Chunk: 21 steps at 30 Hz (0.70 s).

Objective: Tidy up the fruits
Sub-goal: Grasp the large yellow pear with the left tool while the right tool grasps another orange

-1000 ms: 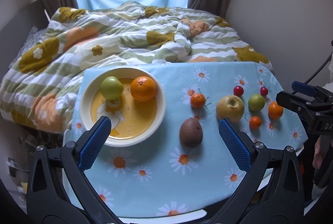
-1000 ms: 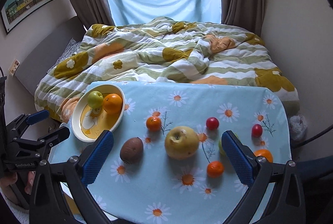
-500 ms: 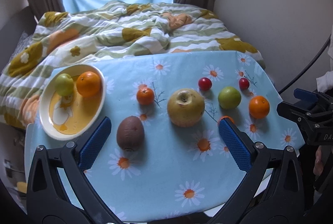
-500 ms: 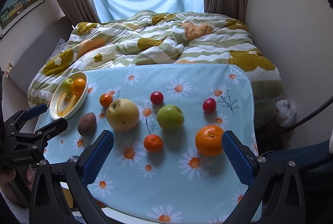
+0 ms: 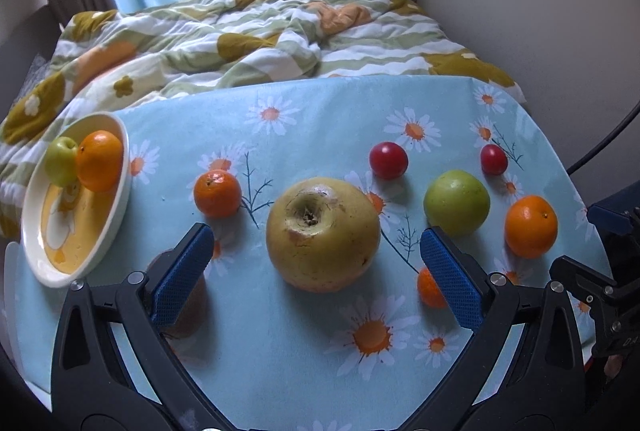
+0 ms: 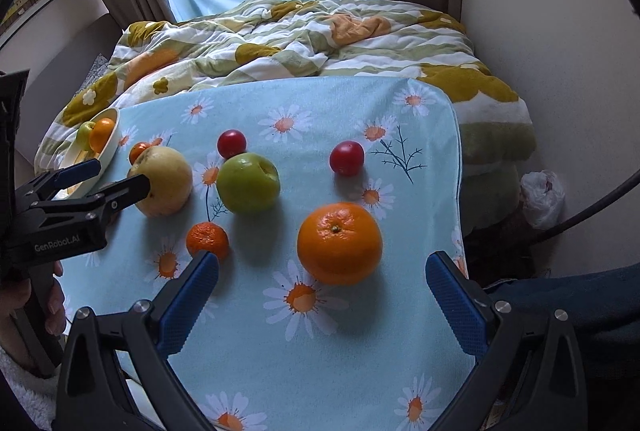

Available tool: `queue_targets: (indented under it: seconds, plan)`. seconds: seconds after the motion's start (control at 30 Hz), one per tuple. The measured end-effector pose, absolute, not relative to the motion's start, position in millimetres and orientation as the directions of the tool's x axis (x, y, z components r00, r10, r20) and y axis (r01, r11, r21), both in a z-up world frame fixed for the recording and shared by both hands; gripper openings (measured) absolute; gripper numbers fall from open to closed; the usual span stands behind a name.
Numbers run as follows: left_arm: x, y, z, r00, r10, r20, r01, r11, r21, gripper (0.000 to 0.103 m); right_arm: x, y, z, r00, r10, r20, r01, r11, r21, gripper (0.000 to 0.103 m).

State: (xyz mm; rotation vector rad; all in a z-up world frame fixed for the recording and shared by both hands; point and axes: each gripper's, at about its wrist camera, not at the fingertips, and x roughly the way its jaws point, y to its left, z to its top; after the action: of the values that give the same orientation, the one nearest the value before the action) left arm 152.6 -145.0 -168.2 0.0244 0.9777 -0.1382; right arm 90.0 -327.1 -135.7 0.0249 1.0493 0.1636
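A big yellow pear [image 5: 323, 233] lies on the daisy tablecloth, just ahead of my open left gripper [image 5: 316, 263] and between its jaws' line. A brown kiwi [image 5: 188, 305] is half hidden behind the left finger. A large orange [image 6: 339, 242] lies just ahead of my open right gripper [image 6: 320, 285]. A green apple [image 6: 248, 182], two red plums [image 6: 346, 157] [image 6: 231, 143] and small mandarins [image 6: 207, 239] [image 5: 217, 193] lie around. A white and yellow plate [image 5: 116, 207] at the left holds a green apple [image 5: 60, 161] and an orange [image 5: 99, 159].
The table [image 6: 424, 215] ends close right of the large orange. A bed with a flowered quilt [image 5: 248, 31] stands behind the table. A wall [image 6: 560, 31] is to the right, with a white bag [image 6: 544, 197] on the floor.
Both grippers moved right and closer to the table. The left one now faces the pear instead of the plate, the right one faces the large orange. Both stayed open.
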Motion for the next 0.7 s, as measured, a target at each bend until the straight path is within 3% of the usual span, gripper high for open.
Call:
queue_targets:
  seconds: [0.3,0.4,0.47,0.7]
  plan:
    - [172,-153,-195,0.506,-0.089,-0.858,0.131,0.991,-0.025,0.094,103,-323,-152,0.476,0.139,-0.868,-0.162,0.984,0.069,0.103]
    - [176,-154,-205,0.472,-0.080,-0.878,0.131,0.991,-0.020,0.092,106,-322,-156,0.466,0.145,-0.873,-0.177,0.982,0.069,0.097]
    - [176,-155,-209,0.459,-0.093,-0.884,0.135,0.990,-0.035,0.081,109,-320,-159,0.461,0.145,-0.875,-0.185,0.981,0.065,0.096]
    - [175,-156,-210,0.467,-0.090,-0.880,0.138,0.990,-0.028,0.080,113,-319,-164,0.460,0.150,-0.875,-0.205,0.977,0.059,0.094]
